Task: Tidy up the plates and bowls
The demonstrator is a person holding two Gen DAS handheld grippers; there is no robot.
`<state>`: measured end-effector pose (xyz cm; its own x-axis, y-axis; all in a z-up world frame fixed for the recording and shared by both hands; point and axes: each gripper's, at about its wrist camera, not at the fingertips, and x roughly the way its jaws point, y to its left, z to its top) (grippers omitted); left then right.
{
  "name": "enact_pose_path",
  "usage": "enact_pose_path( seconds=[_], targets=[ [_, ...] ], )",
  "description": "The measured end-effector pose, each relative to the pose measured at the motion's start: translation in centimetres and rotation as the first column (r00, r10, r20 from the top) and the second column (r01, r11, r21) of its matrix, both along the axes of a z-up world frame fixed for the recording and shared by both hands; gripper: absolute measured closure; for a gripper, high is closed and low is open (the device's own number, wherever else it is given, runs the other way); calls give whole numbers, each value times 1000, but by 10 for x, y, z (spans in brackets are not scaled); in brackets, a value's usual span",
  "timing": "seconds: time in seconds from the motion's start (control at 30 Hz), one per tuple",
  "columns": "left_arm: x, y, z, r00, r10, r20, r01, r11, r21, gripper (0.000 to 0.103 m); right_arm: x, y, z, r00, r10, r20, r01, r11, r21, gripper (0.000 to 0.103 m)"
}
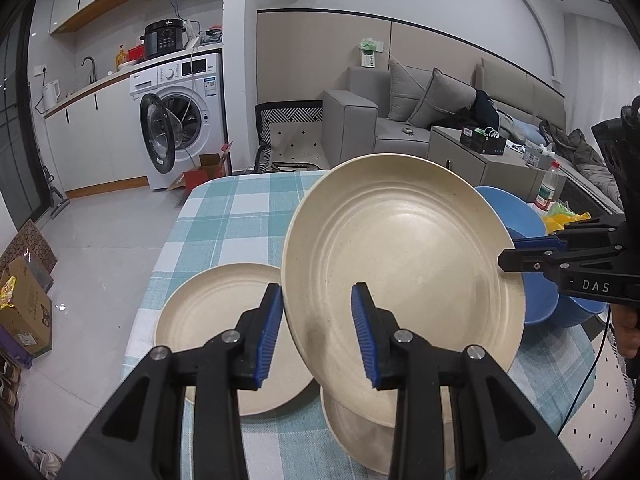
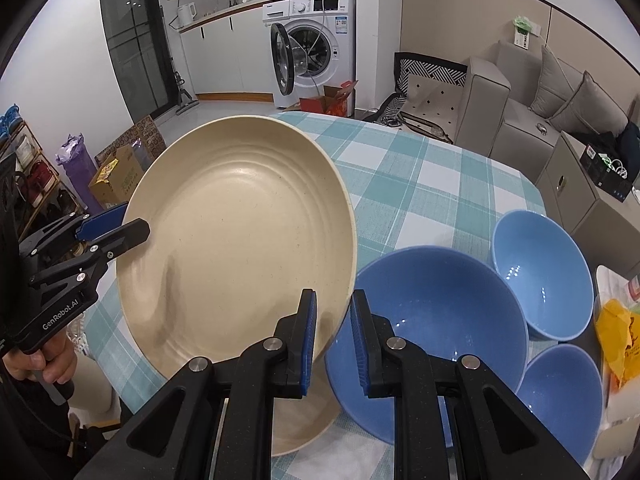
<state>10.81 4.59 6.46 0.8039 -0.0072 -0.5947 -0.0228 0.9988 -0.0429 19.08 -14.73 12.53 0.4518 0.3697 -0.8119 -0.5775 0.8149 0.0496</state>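
A large cream plate [image 1: 404,264] is held tilted above the checked table; it also shows in the right wrist view [image 2: 236,236]. My left gripper [image 1: 318,332] straddles its left rim with a wide gap between the pads, so it is open. My right gripper [image 2: 333,336] is closed on the plate's right rim; it shows from the side in the left wrist view [image 1: 532,254]. Two more cream plates lie on the table, one at the left [image 1: 212,320] and one underneath [image 1: 352,436]. Three blue bowls [image 2: 432,332] [image 2: 540,272] [image 2: 560,392] sit to the right.
The table has a teal and white checked cloth [image 2: 420,176]. A yellow bag [image 2: 618,336] lies at the right edge. A grey sofa [image 1: 372,120], a washing machine [image 1: 180,116] and cardboard boxes [image 1: 24,312] stand around the table.
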Motion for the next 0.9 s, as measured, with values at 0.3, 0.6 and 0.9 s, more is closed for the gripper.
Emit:
enact_pose_path(
  seconds=[0.3,0.6,0.9],
  targets=[
    [-11,-2,-2,1000,-9,-2,9,1000,3,69,-13,-6,-4,1000,4,-4,-4,1000,0,85],
    [-19,2,-12,1000,7,-21,-7,1000,3,69,-25,-3,-9,999,34,-8,-34,999,9,85],
    [-21,2,-27,999,10,-52,-10,1000,-4,69,-29,-2,-20,999,40,-29,-40,999,11,85]
  ],
)
